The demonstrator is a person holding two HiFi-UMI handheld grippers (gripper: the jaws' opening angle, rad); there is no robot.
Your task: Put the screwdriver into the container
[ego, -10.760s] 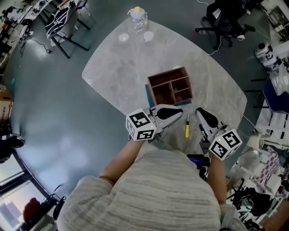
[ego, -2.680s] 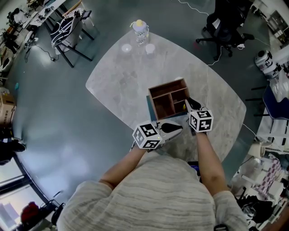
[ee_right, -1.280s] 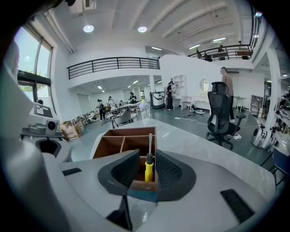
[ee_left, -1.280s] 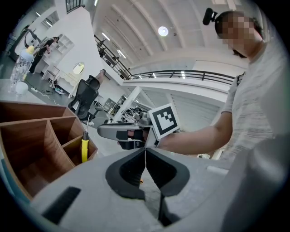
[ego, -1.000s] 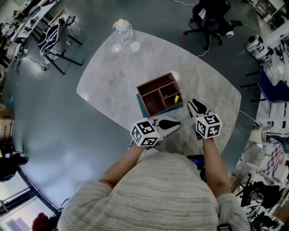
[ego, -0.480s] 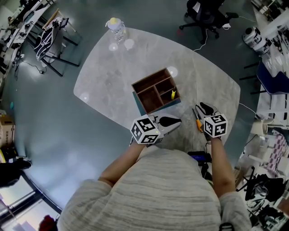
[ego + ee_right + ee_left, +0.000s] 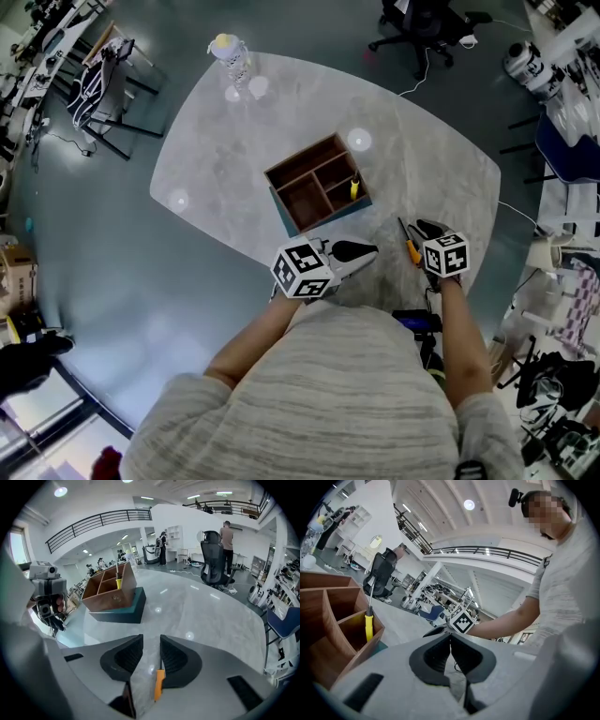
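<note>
A wooden container [image 7: 300, 178] with compartments stands mid-table on a teal base [image 7: 281, 208]. A yellow-handled screwdriver [image 7: 354, 188] stands upright in its right compartment, and shows in the left gripper view [image 7: 369, 625] and the right gripper view [image 7: 118, 582]. An orange-handled screwdriver [image 7: 412, 250] lies on the table by my right gripper [image 7: 427, 228]. In the right gripper view that gripper [image 7: 151, 641] is open, the orange screwdriver [image 7: 159, 684] lying along its right jaw. My left gripper [image 7: 367, 250] rests near the front edge, shut and empty [image 7: 450, 637].
A bottle [image 7: 228, 49] and two small white cups [image 7: 259, 86] stand at the far end of the grey table [image 7: 422, 159]. An office chair [image 7: 422, 23] stands beyond the table. A dark device [image 7: 417, 321] sits past the near edge.
The yellow screwdriver went from the table into the container. Since then my right gripper has drawn back to the right, beside the orange screwdriver. The left gripper stayed put.
</note>
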